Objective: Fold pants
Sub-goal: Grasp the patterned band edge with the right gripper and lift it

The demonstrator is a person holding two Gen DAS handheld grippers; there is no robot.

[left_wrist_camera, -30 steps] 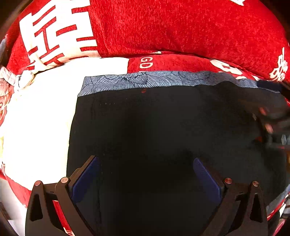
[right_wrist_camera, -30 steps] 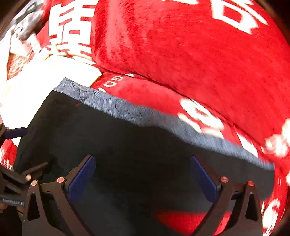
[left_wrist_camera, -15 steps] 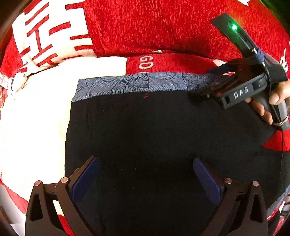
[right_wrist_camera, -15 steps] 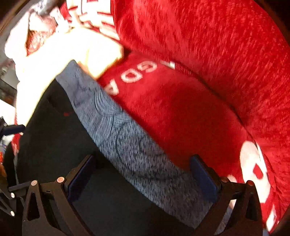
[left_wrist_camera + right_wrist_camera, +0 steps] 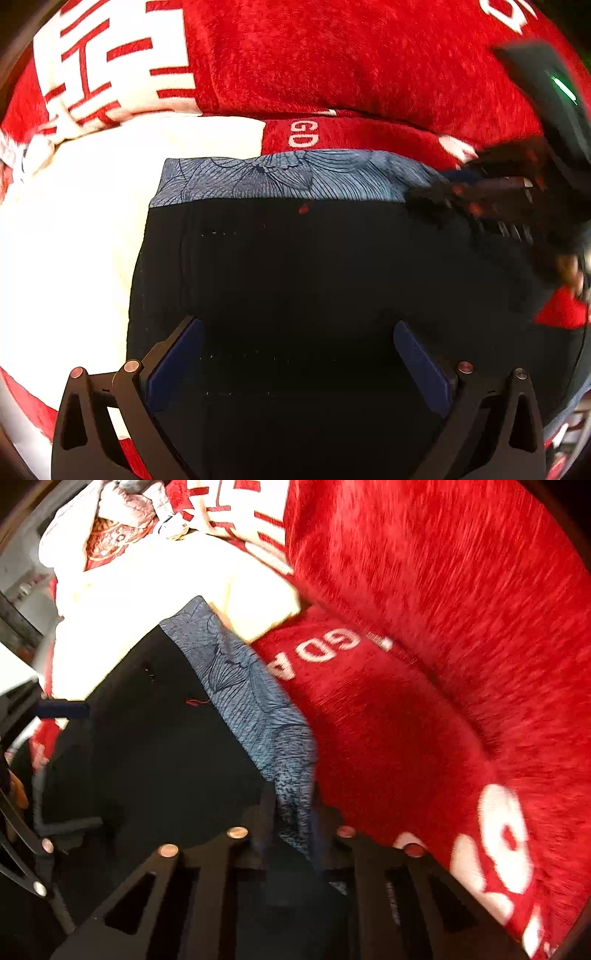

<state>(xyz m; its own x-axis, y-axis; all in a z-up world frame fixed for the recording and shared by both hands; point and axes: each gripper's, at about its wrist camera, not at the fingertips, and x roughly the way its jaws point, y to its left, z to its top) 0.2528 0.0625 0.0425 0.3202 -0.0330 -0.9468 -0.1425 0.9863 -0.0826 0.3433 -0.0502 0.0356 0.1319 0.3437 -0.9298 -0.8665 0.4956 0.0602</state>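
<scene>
Left wrist view: black fabric pants (image 5: 314,280) with a blue-grey line-patterned waistband (image 5: 288,177) lie flat on a red plush blanket with white lettering (image 5: 369,66), the waistband along the far edge of the garment, next to a cream-white patch of the blanket (image 5: 74,240) on the left. Left gripper (image 5: 295,354) hovers over the dark cloth, its two blue-padded fingers (image 5: 173,362) spread wide, nothing between them. At the right end of the waistband the right gripper (image 5: 443,192) shows blurred, a black body with a green light; part of a hand (image 5: 569,273) holds it at the frame's right edge. Right wrist view: the pants (image 5: 155,746) fill the lower left, the waistband (image 5: 251,709) running diagonally from upper left down to the fingertips. Right gripper (image 5: 295,834) is closing, its jaws drawn nearly together with the bunched end of the waistband pinched between them. Red blanket (image 5: 443,627) covers the right half; the cream patch (image 5: 166,587) and some crumpled pale cloth (image 5: 110,524) lie at upper left. A blue pad of the left gripper (image 5: 62,709) shows at the left edge, over the pants.
</scene>
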